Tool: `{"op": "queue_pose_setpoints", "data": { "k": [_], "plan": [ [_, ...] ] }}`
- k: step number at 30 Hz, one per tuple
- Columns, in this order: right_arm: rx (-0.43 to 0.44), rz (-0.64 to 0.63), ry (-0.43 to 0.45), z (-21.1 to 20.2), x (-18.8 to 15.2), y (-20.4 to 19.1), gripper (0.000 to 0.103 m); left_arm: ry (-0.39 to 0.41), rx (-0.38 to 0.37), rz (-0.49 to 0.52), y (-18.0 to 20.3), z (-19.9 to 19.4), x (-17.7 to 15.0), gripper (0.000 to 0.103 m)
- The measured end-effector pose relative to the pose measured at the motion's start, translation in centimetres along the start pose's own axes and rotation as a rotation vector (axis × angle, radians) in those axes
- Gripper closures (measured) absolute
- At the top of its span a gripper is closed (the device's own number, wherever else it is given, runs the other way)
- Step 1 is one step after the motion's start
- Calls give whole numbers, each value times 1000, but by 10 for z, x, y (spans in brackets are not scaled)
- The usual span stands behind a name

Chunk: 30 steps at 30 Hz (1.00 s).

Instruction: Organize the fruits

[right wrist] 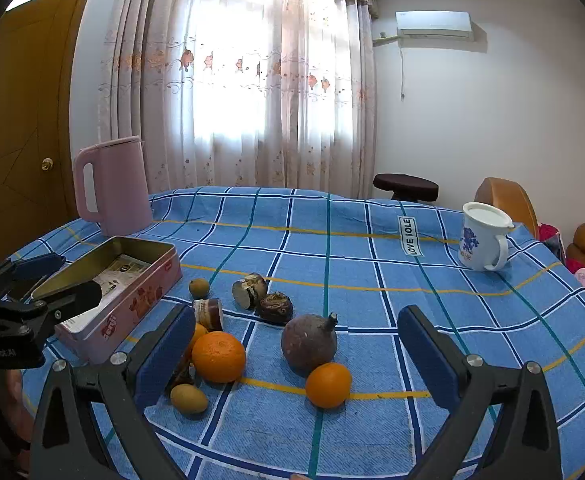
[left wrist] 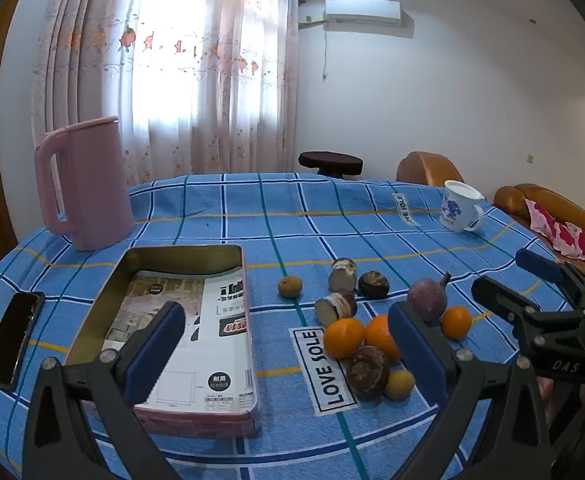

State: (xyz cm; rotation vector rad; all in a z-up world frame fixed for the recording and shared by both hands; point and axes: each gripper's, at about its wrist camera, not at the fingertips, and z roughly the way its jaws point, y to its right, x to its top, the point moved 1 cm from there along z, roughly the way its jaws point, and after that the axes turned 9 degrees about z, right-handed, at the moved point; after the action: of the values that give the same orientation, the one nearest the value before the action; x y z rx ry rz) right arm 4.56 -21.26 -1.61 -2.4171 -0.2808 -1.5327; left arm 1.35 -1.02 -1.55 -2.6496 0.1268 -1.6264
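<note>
A heap of fruit lies on the blue checked cloth: oranges point(left wrist: 343, 337) point(right wrist: 218, 356), a small orange point(right wrist: 328, 384), a purple round fruit with a stem point(right wrist: 309, 344) point(left wrist: 427, 299), dark brown fruits point(left wrist: 367, 367) point(right wrist: 274, 307), yellowish small fruits point(left wrist: 290, 286) point(right wrist: 189, 398) and cut pieces point(left wrist: 335, 307). An open pink tin point(left wrist: 228, 416) point(right wrist: 132, 300) with printed paper inside stands to their left. My left gripper point(left wrist: 288, 354) is open above the tin's near end and the heap. My right gripper point(right wrist: 296, 354) is open, hovering before the fruits, nothing between its fingers.
A pink jug point(left wrist: 86, 184) point(right wrist: 112, 184) stands at the back left. A white mug with blue print point(left wrist: 460, 206) point(right wrist: 484, 240) sits at the back right. A black phone point(left wrist: 12, 338) lies left of the tin. Brown sofa point(left wrist: 548, 204) lies beyond the table.
</note>
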Motion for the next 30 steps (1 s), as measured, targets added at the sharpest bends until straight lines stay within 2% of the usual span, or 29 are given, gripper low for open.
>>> {"op": "queue_pose_setpoints", "data": {
  "k": [30],
  "plan": [
    [16,3,-3,-2,-7,-6,1,-6,3,2,1,0,-1,0]
  ]
}}
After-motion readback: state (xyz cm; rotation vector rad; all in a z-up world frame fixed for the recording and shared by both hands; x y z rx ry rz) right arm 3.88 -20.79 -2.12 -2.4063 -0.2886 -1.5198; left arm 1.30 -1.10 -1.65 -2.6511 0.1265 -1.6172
